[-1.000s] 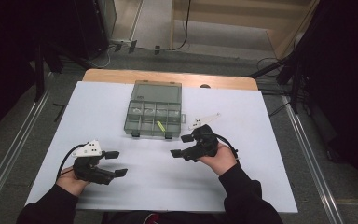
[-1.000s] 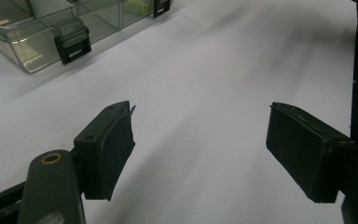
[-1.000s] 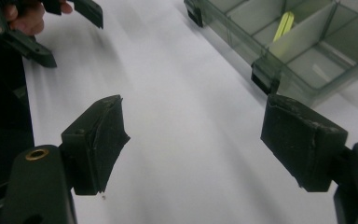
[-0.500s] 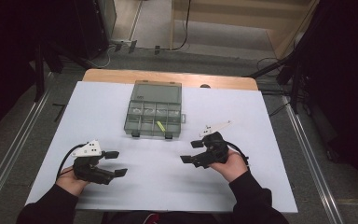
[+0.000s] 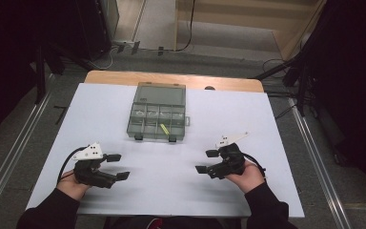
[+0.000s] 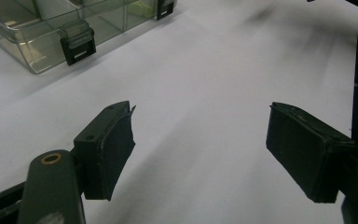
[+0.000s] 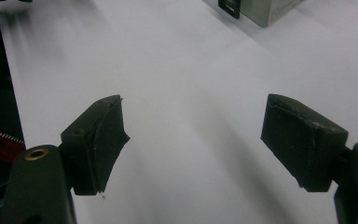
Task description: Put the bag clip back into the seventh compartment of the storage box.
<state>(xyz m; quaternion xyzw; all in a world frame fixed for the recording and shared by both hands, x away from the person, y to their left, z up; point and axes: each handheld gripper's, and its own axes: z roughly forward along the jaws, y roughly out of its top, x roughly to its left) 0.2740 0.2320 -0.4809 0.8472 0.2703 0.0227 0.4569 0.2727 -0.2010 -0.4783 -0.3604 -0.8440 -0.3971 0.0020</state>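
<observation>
Light: bright on white table [image 5: 171, 191], surroundings dark | Shadows: soft | Focus: gripper views — far edges blurred

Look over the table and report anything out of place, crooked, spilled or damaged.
Nothing stands out. The clear plastic box sits square on the white table, its two black latches on the near side, nothing spilled. Left gripper and right gripper are both open and empty.
</observation>
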